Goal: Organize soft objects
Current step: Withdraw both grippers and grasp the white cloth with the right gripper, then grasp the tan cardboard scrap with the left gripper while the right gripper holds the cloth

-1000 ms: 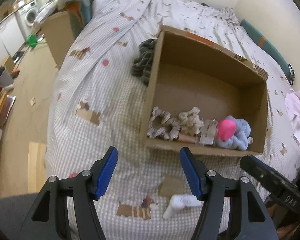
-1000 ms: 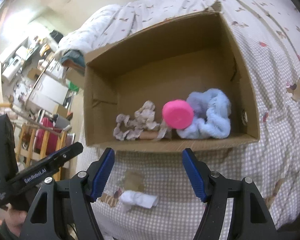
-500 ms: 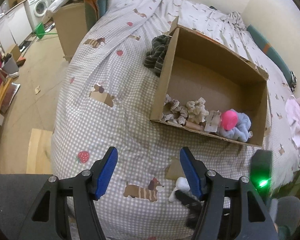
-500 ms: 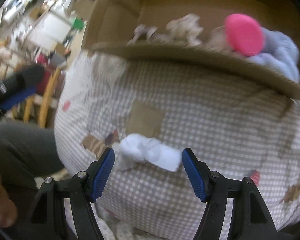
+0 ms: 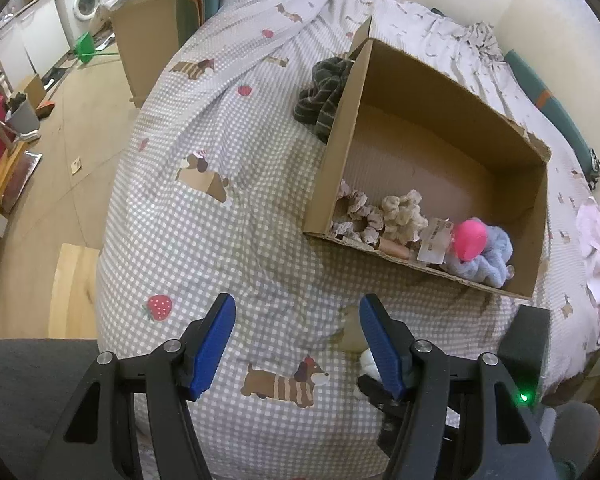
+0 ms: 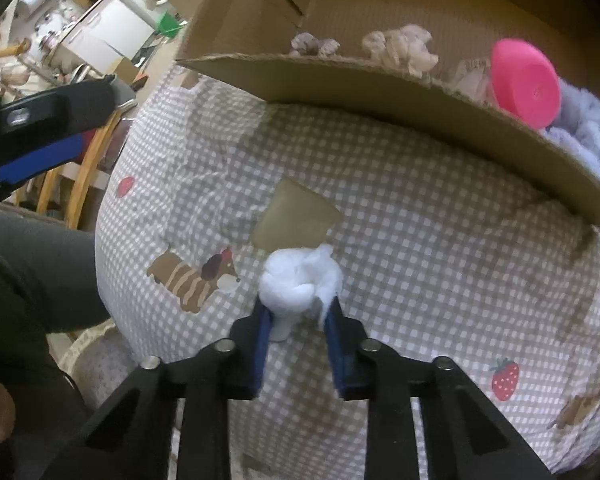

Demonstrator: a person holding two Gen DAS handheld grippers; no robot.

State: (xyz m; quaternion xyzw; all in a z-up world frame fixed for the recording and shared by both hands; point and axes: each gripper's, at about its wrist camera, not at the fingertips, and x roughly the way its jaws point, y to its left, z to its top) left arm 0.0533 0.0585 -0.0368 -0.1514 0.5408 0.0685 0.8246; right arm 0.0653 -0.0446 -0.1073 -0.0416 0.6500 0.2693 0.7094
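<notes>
I see a bed (image 5: 228,240) covered in a grey-and-white checked sheet printed with dachshunds and strawberries. An open brown cardboard box (image 5: 340,152) sits on it. Against the box's far left corner lies a dark striped bundle of cloth (image 5: 320,96). Nearer me, a small white fluffy wad (image 6: 300,280) rests on the sheet (beside a torn brown cardboard scrap (image 6: 296,216)).
</notes>
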